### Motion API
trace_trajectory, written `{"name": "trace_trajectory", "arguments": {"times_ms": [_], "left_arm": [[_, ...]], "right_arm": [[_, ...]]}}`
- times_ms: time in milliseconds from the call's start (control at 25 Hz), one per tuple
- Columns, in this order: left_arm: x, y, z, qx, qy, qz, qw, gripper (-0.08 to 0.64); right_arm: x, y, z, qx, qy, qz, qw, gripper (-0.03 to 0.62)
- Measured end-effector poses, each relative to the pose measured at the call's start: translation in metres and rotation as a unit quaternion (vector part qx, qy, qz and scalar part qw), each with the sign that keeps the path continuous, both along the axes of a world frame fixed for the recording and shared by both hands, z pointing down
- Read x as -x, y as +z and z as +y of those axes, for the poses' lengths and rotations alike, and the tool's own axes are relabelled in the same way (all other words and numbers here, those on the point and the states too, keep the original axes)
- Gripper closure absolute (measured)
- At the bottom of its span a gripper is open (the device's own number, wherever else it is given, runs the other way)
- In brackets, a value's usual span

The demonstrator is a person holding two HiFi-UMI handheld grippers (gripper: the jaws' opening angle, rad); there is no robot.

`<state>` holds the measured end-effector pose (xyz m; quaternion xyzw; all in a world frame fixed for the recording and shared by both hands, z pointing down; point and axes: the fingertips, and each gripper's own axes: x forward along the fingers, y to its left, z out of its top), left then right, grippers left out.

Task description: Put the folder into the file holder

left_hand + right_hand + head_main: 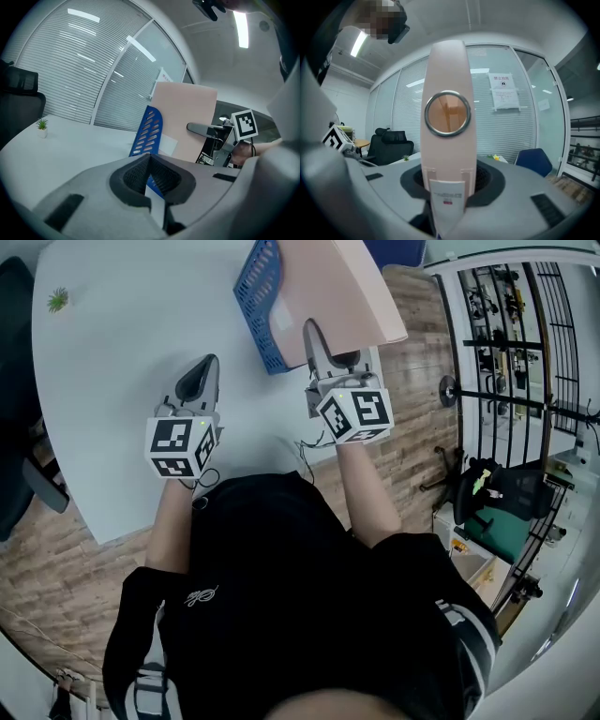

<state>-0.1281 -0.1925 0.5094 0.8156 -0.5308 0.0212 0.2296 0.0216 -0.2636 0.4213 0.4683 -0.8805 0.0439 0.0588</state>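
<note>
Over the white table (122, 362), I'm watching the right gripper (328, 351) clamping the pink folder (352, 287) by its spine. Its jaws are standing part-way apart with the spine filling the gap, and the round finger hole and white label are showing just above the pads. It's holding the folder upright on its edge, right at the blue file holder (255, 292), which is sitting toward the far side of the table. From the left gripper view, the folder is standing just beside the holder's slotted blue wall; whether its lower edge is inside, I can't tell. The left gripper (206, 371) is hovering low over the table, nearer me and to the left of the holder, with its jaws pressed together and nothing between them. A potted plant (58, 300) is sitting well away at the table's far left, and a black office chair (18, 91) is standing beyond that edge.
</note>
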Motion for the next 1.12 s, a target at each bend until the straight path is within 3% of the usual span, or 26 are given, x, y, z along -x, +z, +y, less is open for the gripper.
{"name": "trace_trajectory", "arguments": {"times_ms": [520,1120], "left_arm": [[-0.001,0.001,0.001,0.002,0.002,-0.002,1.0,0.561],[-0.002,0.0,0.001,0.002,0.011,0.0,0.9999,0.561]], "right_arm": [[0.002,0.002,0.002,0.005,-0.004,0.019,1.0,0.44],[-0.008,0.012,0.024,0.108,-0.018,0.102,0.989,0.403]]}}
